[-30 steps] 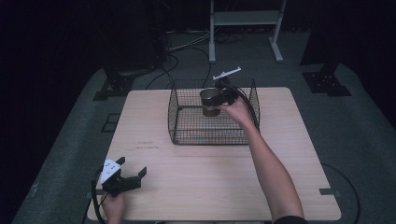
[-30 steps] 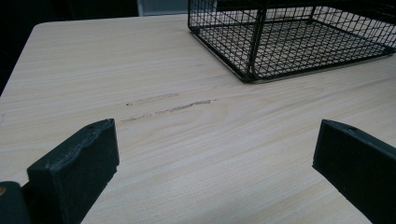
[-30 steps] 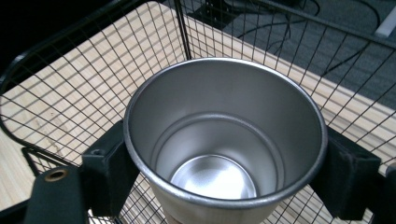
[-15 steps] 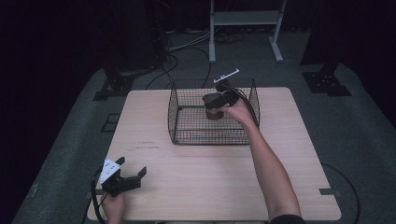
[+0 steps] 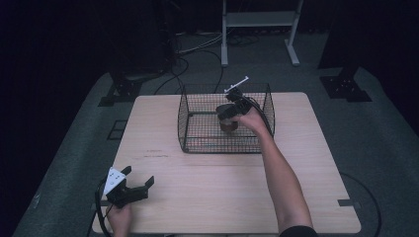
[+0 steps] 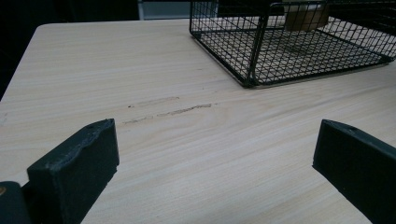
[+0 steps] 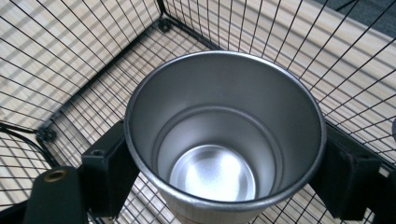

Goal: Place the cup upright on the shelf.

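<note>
**Steel cup gripped inside the wire basket**

Brushed metal is seen from above in the right gripper view, where a steel cup (image 7: 224, 140) is clamped between the two black jaws, one pressed against each side of its wall just under the rim. The cup is upright and empty, its bright bottom visible. Black wire mesh is seen all around and beneath it.

In the high view, the right gripper (image 5: 228, 114) is held inside the black wire basket (image 5: 197, 126), towards the basket's right half, with the cup (image 5: 228, 118) gripped in it. Whether the cup touches the basket floor cannot be told. The person's right forearm (image 5: 281, 173) is stretched from the table's near edge up over the basket's front wall. The basket is placed on the far middle part of the light wooden table (image 5: 316, 197).

The left gripper (image 5: 136, 187) is held low at the table's near left corner, well apart from the basket. Its jaws are spread wide with nothing between them, as is confirmed in the left gripper view, where bare wood and a few faint scuff marks (image 6: 168, 108) lie between them. The basket (image 6: 252, 70) is seen farther off in that view.
</note>
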### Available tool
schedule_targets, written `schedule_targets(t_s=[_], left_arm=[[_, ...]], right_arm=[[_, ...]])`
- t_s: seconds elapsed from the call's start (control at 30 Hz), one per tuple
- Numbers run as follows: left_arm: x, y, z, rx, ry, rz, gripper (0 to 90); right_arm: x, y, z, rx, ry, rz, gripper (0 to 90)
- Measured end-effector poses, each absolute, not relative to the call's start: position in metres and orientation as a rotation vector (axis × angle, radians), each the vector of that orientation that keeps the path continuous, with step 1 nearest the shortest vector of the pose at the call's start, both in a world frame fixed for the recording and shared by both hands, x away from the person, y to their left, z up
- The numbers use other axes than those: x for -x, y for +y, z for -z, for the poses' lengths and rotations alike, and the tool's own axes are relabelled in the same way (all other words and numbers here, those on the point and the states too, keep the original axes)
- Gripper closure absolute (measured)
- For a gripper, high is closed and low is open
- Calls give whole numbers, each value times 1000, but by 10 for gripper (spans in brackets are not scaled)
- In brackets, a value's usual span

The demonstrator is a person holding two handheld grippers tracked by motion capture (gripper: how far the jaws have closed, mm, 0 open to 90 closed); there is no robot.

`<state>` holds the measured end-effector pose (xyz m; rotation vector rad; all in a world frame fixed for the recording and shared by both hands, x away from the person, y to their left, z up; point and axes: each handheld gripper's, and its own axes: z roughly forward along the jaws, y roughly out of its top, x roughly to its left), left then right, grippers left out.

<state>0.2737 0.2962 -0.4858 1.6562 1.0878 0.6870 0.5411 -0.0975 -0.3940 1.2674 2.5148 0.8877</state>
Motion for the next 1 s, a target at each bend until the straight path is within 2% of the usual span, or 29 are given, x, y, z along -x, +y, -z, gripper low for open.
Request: schedule_targets(t_s=[1.0], left_arm=[[-273, 298, 486, -1641, 1091, -678, 0]], right_arm=[[-546, -88, 407, -1245, 2548, -740, 159]])
